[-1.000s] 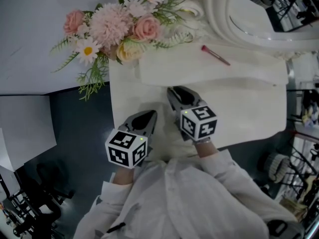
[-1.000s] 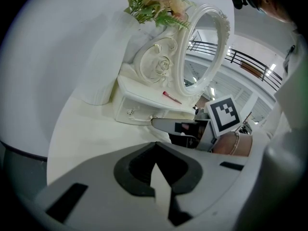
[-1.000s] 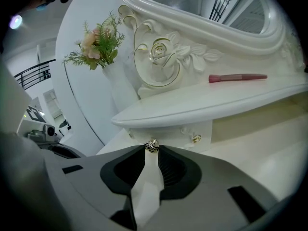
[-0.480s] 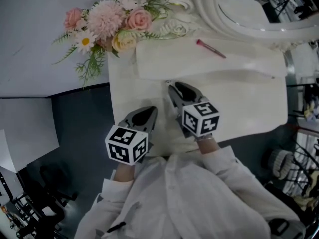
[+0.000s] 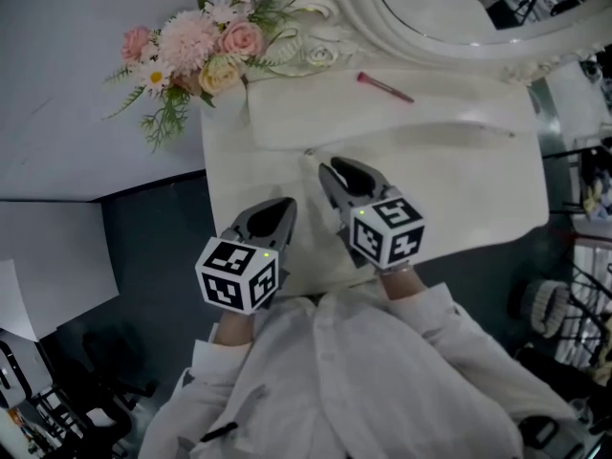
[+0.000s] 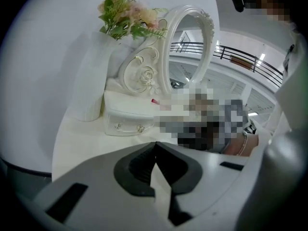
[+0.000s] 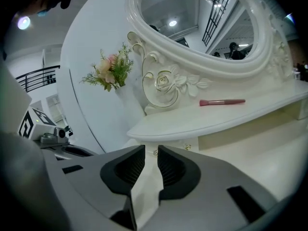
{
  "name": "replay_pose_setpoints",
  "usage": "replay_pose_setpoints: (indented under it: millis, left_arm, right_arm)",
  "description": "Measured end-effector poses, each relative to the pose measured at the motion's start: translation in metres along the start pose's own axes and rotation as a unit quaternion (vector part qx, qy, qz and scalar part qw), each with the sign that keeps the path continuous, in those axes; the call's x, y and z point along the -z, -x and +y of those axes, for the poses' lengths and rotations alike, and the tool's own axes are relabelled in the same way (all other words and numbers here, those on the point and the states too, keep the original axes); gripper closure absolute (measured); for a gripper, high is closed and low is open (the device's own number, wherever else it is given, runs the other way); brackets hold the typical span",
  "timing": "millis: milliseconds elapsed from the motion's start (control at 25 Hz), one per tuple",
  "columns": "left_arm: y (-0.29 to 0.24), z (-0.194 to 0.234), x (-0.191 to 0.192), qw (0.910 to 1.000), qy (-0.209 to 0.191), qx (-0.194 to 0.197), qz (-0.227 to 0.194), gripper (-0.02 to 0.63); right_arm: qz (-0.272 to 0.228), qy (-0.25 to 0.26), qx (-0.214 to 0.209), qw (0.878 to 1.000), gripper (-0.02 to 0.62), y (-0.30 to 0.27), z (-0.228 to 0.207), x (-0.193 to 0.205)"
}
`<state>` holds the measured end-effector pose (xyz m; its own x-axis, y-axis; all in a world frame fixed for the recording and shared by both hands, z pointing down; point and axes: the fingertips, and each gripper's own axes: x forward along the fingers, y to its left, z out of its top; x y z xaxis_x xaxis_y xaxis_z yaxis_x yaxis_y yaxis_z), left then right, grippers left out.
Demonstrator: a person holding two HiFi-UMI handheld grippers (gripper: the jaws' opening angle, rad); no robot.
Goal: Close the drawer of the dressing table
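The white dressing table (image 5: 469, 199) carries a raised shelf (image 5: 411, 122). Under the shelf's left end sits a small drawer (image 6: 127, 124) with two knobs on its front. In the right gripper view one drawer knob (image 7: 186, 147) peeks out just below the shelf edge. How far the drawer stands out I cannot tell. My right gripper (image 5: 328, 167) points at that corner, close to the drawer, its jaws a narrow gap apart and empty (image 7: 150, 149). My left gripper (image 5: 277, 207) hovers further back over the table's left side, jaw tips touching (image 6: 155, 144).
A pink makeup brush (image 5: 384, 87) lies on the shelf. An oval mirror (image 5: 449, 27) in an ornate white frame stands behind it. A white vase of flowers (image 5: 196, 51) sits at the table's back left corner. Dark floor lies left of the table.
The head camera has tipped, so the table and flowers sit higher in the picture. Both grippers stay in nearly the same place over the table.
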<state>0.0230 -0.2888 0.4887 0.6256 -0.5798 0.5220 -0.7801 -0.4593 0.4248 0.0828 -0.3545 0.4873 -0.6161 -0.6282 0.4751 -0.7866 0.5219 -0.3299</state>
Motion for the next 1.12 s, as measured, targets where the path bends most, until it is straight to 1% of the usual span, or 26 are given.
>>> replay_pose_setpoints:
  millis: [160,240,400,600,760,960,1120]
  left_arm:
    - [0.004,-0.011,-0.011,0.9994,-0.023,0.02,-0.016,0.6]
    - [0.008,-0.015,-0.018,0.9988,-0.034,0.024,-0.025,0.6]
    - [0.015,-0.017,-0.031,0.9976,-0.053,0.016,-0.041,0.6]
    - [0.016,-0.014,-0.028,0.9964,-0.083,-0.004,-0.011,0.6]
    - [0.019,-0.019,-0.027,0.9962,-0.086,0.003,-0.013,0.6]
    - [0.022,-0.028,-0.026,0.996,-0.085,0.015,-0.021,0.6]
    - [0.021,-0.029,-0.019,0.9958,-0.091,0.01,-0.008,0.6]
  right_arm:
    - [-0.016,0.023,-0.021,0.999,0.518,0.015,0.012,-0.008]
    - [-0.025,0.031,-0.032,0.999,0.52,0.023,0.02,-0.012]
    - [-0.036,0.048,-0.042,0.997,0.561,0.038,0.031,-0.018]
    - [-0.042,0.062,-0.052,0.996,0.58,0.051,0.043,-0.021]
    - [-0.037,0.071,-0.067,0.995,0.583,0.058,0.053,-0.019]
    - [-0.037,0.078,-0.07,0.994,0.584,0.065,0.061,-0.017]
    - [-0.031,0.084,-0.08,0.993,0.584,0.068,0.068,-0.012]
